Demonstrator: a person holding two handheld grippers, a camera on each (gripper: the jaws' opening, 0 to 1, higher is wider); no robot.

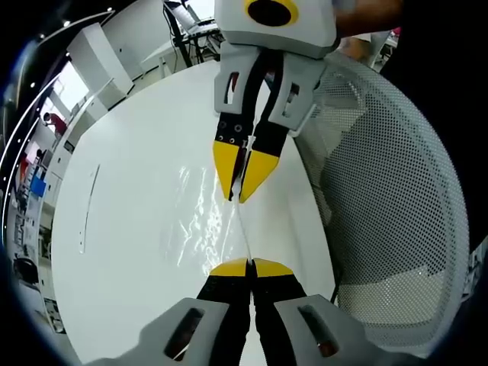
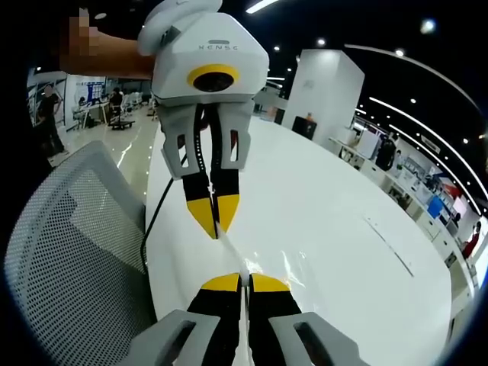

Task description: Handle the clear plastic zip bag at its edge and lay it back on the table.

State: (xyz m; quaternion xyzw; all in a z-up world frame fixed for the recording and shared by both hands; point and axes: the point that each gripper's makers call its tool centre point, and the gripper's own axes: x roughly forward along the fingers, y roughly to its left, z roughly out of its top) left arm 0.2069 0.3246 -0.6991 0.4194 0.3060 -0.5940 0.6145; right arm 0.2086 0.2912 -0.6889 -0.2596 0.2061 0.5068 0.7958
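Left gripper (image 1: pixel 249 267), nearest in the left gripper view: yellow-tipped jaws pressed together on the near end of the bag's edge, no gap between them.

Right gripper (image 2: pixel 242 280), nearest in the right gripper view: jaws likewise closed tight on the opposite end of the same edge.

Clear plastic zip bag (image 1: pixel 200 217): edge drawn taut as a thin line between the two grippers; body seen as glossy crinkled film spreading to one side over the white table (image 1: pixel 130 252). Whether lying flat on the table or hanging just above it: cannot tell. Contents: none visible through the film; appears empty.

Opposing gripper in each view, just beyond the bag: right one (image 1: pixel 244 183) entering from the top of the left gripper view, left one (image 2: pixel 216 217) from the top of the right gripper view, each shut on the edge.

Mesh chair back (image 1: pixel 389 198): beside the table edge, apart from the bag.

Task status, as judged: edge grasp accomplished at both ends; lowering, settling flat and release of both grips not yet done.

Far background: open hall, desks, ceiling lights.
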